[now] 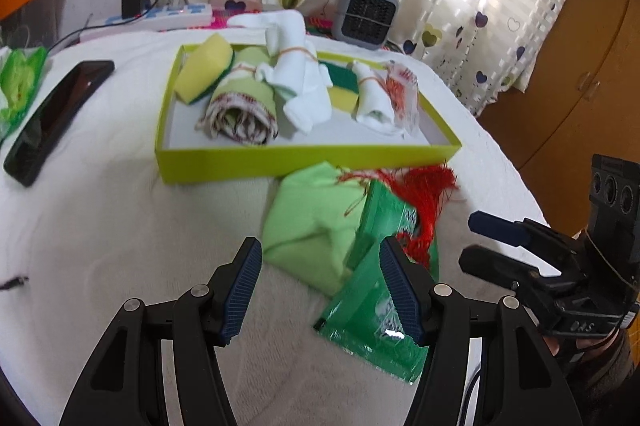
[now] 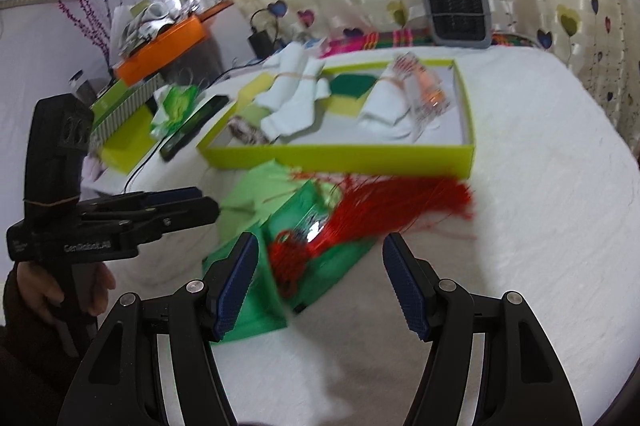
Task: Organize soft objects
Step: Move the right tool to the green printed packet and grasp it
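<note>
Both hand-held grippers, left (image 1: 320, 286) and right (image 2: 320, 284), spread empty just before lime-green cardboard tray (image 1: 308, 156): approach step; next, pinch light-green folded cloth (image 1: 308, 226).

"GenRobot.AI" in pale lettering on black body of left gripper (image 2: 200, 204), at about 8 o'clock in right wrist view. Smaller print above it there, too blurred to read. Pale marking on body of right gripper (image 1: 478, 238), at about 4 o'clock in left wrist view, not legible. Print on green packet (image 1: 376, 322) blurred, unreadable. Nothing else readable.
</note>
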The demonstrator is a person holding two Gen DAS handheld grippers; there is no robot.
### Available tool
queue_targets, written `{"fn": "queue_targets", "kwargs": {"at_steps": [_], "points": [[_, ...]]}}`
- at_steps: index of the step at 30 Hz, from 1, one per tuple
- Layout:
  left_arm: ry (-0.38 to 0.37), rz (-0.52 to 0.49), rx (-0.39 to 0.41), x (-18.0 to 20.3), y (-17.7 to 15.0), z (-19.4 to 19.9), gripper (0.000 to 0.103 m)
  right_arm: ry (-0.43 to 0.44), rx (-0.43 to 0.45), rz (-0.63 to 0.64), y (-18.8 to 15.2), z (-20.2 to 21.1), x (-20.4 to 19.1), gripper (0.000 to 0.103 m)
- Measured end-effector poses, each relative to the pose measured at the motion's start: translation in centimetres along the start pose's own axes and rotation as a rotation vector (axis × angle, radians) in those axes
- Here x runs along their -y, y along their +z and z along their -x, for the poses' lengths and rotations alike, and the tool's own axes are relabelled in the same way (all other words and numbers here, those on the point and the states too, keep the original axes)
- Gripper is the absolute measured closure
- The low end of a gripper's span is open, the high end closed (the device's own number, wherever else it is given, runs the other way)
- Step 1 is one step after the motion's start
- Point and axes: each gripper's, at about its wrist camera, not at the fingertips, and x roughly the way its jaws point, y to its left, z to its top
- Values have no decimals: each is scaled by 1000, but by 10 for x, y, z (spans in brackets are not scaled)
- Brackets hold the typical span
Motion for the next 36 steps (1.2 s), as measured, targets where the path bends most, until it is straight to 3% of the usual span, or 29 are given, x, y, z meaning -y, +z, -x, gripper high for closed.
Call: {"fn": "queue_targets", "kwargs": {"at_steps": [15, 26, 30, 36], "points": [[-13, 12, -14, 0, -15, 1, 42, 115, -104, 88, -28, -12, -26, 38], [-10, 39, -18, -8, -19, 0, 42, 208, -133, 81, -32, -16, -34, 64], [-13, 48, -17, -12, -18, 0, 42, 263, -169, 55, -29, -24, -32, 64], [-9, 57, -10, -15, -17, 1, 42, 238, -183, 63, -20, -34, -38, 64]]}}
